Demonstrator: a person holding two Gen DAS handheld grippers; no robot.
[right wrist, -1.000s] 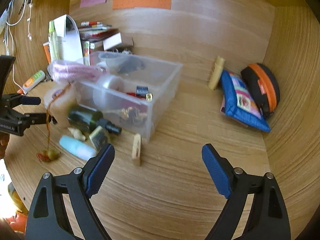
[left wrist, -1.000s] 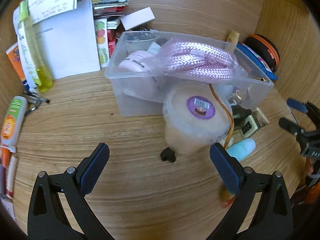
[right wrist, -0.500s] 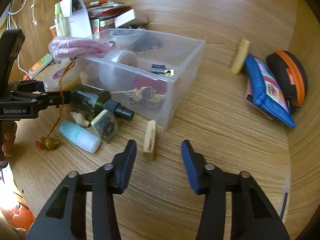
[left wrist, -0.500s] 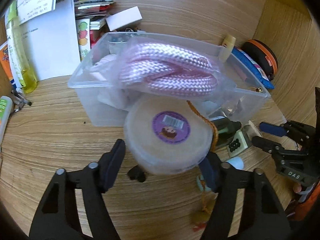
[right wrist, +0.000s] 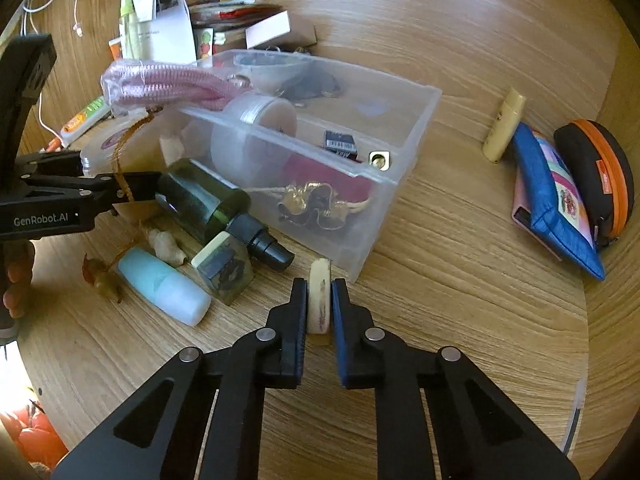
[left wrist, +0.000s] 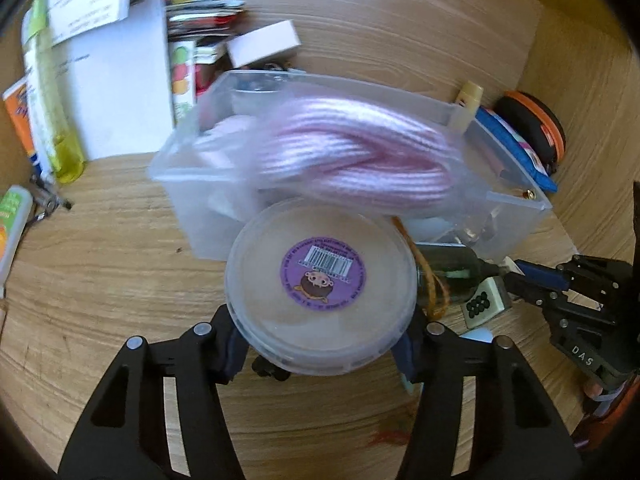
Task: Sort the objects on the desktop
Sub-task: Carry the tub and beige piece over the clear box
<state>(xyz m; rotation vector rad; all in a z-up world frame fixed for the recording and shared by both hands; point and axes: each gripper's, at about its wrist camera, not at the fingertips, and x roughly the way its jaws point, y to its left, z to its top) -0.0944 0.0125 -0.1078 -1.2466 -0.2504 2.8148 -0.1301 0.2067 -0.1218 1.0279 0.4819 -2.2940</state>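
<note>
My left gripper is shut on a round translucent tub with a purple sticker on its lid, beside the clear plastic bin. A bagged pink rope lies over the bin's near edge. My right gripper is shut on a small cream block that stands on the desk at the bin's near corner. A green bottle, a mahjong tile and a pale blue tube lie in front of the bin. The left gripper shows in the right wrist view.
White papers and booklets stand at the back left. A cream tube, a blue pouch and a black and orange case lie at the right by the wooden wall. A small tube lies far left.
My left gripper has moved forward and closed on the round tub. My right gripper has moved forward and closed on the cream block.
</note>
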